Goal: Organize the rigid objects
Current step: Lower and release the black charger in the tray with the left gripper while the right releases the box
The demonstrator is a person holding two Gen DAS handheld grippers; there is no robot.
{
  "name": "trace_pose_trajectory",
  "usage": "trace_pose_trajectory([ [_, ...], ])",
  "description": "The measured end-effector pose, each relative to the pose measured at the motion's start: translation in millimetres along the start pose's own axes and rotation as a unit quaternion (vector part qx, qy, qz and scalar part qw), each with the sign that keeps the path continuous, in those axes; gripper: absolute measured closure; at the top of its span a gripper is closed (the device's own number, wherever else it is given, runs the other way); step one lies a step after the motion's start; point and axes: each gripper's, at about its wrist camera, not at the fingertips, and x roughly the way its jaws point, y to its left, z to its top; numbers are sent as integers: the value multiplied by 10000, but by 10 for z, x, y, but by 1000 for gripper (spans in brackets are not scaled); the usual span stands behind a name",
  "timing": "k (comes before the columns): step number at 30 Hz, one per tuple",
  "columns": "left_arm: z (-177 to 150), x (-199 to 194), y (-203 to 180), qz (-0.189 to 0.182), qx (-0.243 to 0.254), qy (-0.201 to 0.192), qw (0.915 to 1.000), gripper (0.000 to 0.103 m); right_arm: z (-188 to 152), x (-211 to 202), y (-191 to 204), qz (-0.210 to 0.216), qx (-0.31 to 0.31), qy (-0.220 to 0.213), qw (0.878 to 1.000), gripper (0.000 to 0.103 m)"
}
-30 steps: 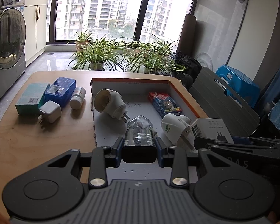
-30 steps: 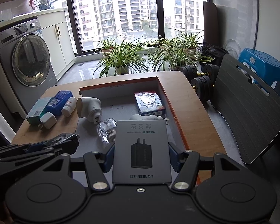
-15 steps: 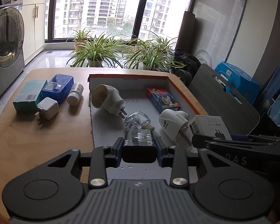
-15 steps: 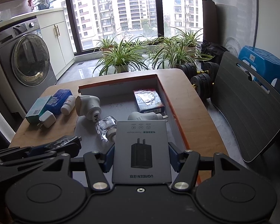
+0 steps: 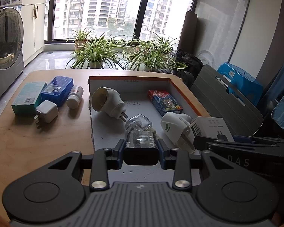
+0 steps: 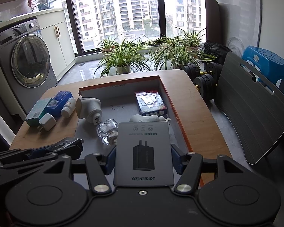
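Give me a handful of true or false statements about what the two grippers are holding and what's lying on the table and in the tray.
1. The right gripper is shut on the grey charger box. True.
2. The left gripper has empty jaws. False: they clamp a black and clear object.
3. The red and blue card pack lies inside the tray. True.
4. The small white bottle stands upright in the tray. False: it lies on its side on the table, outside the tray.
5. The white cube plug sits on the table left of the tray. True.
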Motion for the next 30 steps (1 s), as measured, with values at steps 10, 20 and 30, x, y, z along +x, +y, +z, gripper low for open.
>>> trace_pose_trajectory([
  [10, 230, 76, -14, -19, 100, -140, 9999, 67, 242, 118, -40, 32, 37, -39, 10000, 32],
  [20, 468, 300, -43, -101, 145, -193, 9997, 67, 634, 382, -83, 93, 53, -66, 9999, 32],
  [30, 652, 522, -33, -180, 148, -235, 9995, 67, 976, 820, -102, 249, 85, 92, 9996, 32],
])
